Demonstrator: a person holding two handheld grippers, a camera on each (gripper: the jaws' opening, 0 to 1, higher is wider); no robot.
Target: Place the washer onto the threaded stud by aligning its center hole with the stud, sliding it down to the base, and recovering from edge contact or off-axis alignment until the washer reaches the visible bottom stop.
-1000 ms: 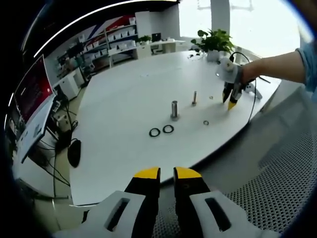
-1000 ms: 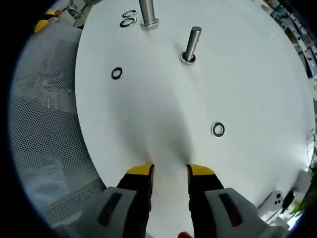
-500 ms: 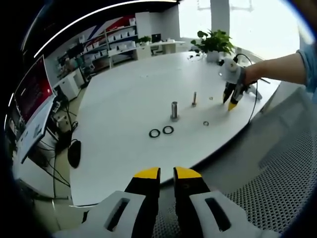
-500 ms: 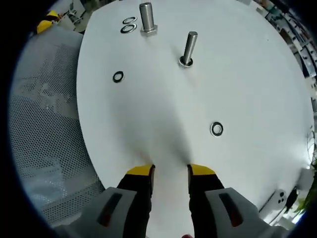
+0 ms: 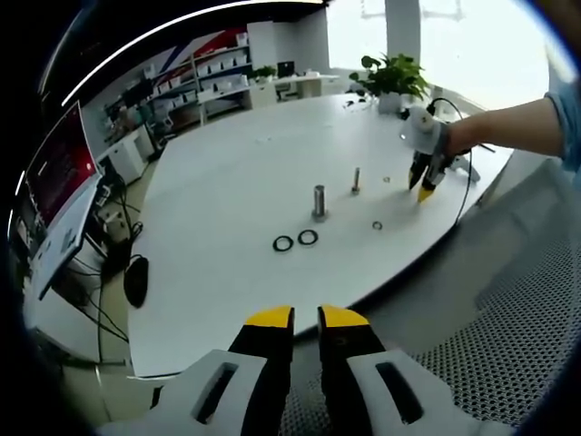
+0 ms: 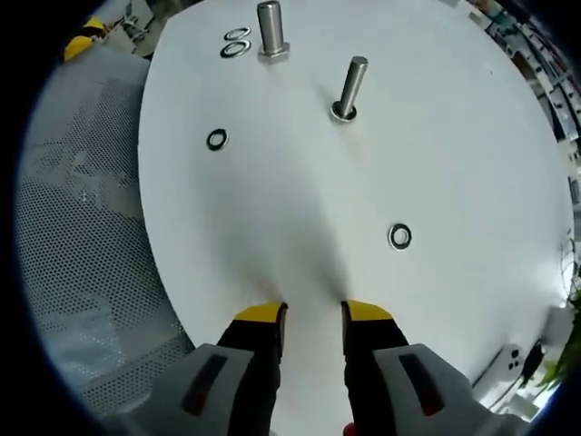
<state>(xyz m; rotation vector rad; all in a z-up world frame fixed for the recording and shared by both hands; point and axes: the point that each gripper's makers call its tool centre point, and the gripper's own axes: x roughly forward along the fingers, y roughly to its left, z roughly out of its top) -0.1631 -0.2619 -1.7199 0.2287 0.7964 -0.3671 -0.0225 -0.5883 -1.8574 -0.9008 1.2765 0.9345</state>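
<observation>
A white table (image 5: 227, 182) carries a thick threaded stud (image 5: 320, 202) and a thinner stud (image 5: 356, 179), both upright. Two dark washers (image 5: 296, 240) lie side by side in front of the thick stud, and a small washer (image 5: 377, 225) lies to the right. My right gripper (image 5: 424, 179), held by a hand, hovers at the table's right edge. In the right gripper view my right gripper (image 6: 314, 313) is open and empty above the table edge, with a washer (image 6: 399, 237) ahead to the right and another washer (image 6: 216, 140) to the left. The thin stud (image 6: 349, 86) and thick stud (image 6: 270, 27) stand beyond. My left gripper (image 5: 306, 318) stays off the table, jaws close together with nothing between them.
A mesh chair (image 5: 508, 345) sits below the table's near edge. A potted plant (image 5: 395, 77) and a cable (image 5: 467, 182) are at the far right of the table. Shelves and a screen (image 5: 59, 163) stand on the left. A white phone (image 6: 513, 363) lies at the right gripper view's lower right.
The right gripper view has shifted slightly, and its jaws have drawn a little closer together. The left gripper view is unchanged.
</observation>
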